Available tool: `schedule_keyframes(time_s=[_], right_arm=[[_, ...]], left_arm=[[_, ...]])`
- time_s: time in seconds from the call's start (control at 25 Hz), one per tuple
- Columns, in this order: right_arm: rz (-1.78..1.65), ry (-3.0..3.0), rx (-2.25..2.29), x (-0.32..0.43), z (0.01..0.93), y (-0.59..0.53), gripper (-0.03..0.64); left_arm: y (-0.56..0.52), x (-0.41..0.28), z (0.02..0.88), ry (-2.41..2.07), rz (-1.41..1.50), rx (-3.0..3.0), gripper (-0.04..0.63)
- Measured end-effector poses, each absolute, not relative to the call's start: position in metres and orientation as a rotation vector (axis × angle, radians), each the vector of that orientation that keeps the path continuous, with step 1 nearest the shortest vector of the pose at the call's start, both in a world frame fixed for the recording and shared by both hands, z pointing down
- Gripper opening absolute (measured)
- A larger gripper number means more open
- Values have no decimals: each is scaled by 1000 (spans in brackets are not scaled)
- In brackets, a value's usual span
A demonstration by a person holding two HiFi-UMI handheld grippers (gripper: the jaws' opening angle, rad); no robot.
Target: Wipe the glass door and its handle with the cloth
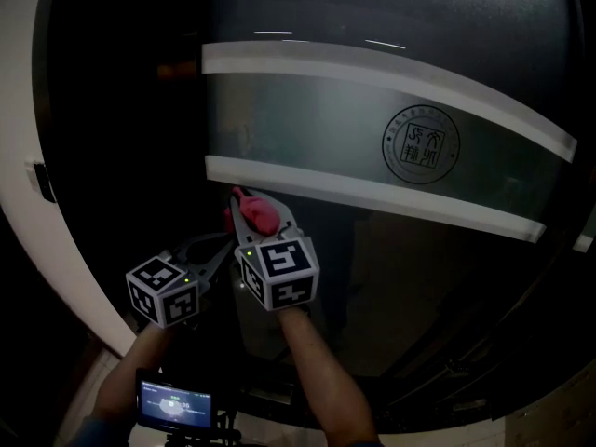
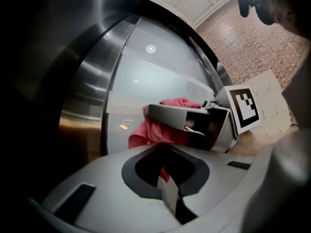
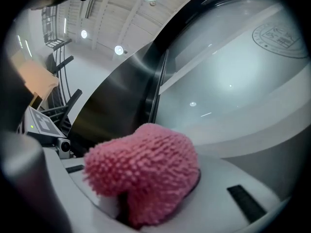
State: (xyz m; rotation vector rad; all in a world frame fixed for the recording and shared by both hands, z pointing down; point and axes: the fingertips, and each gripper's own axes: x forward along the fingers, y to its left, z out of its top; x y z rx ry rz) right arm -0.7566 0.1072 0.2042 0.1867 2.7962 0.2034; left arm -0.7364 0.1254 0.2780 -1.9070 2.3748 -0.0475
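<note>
Head view: the glass door (image 1: 307, 119) fills the dim frame, with a frosted band edged by two white stripes and a round seal (image 1: 420, 144) printed on it. Below and to the left of the seal, the right gripper (image 1: 252, 225) has its jaws clamped on the pink cloth (image 1: 258, 213). The cloth lies against the glass just under the lower white stripe (image 1: 372, 196). The left gripper (image 1: 222, 248) sits further from the seal, just beside the right one and lower. Its marker cube (image 1: 163, 291) is beside the right gripper's cube (image 1: 277, 273). Far below the seal, at the frame's bottom edge, a small lit screen (image 1: 174, 404) shows.

Left gripper view: the left gripper (image 2: 170, 194) has its jaws together, and nothing is caught between them. Ahead of it the right gripper (image 2: 190, 121) reaches across with the cloth (image 2: 158, 127) bunched at its tip, below the faint seal (image 2: 197, 89) on the frosted glass. A brushed steel upright (image 2: 82, 110) stands well to the left of the seal; whether it is the handle or the door frame cannot be told.

Right gripper view: the right gripper (image 3: 146, 191) is closed on the cloth (image 3: 143, 171), a nubbly pink wad filling the space between the jaws. The seal (image 3: 279, 35) lies up and to the right of it on the glass (image 3: 228, 76), and a dark steel upright (image 3: 121, 96) rises on the side away from the seal.
</note>
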Motion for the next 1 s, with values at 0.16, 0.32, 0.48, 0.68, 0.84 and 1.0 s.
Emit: schedule_keyframes(time_s=[0.16, 0.32, 0.48, 0.68, 0.84, 1.0], right_arm=[[231, 2815, 118, -736, 206, 79, 60], [245, 2815, -7, -694, 209, 29, 60], [288, 2803, -152, -636, 213, -31, 60], [321, 2800, -332, -564, 220, -102, 61], [350, 2792, -465, -510, 223, -152, 60], [344, 2780, -614, -461, 224, -200, 60]], left_arm=[[98, -718, 280, 2319, -19, -1967, 12], [59, -687, 282, 2248, -7, -2053, 12], [16, -647, 282, 2161, 18, -2142, 12], [-47, -581, 282, 2016, 17, -2269, 12], [-87, -538, 283, 1930, 17, -2344, 12], [-109, -516, 285, 1902, 32, -2372, 12]])
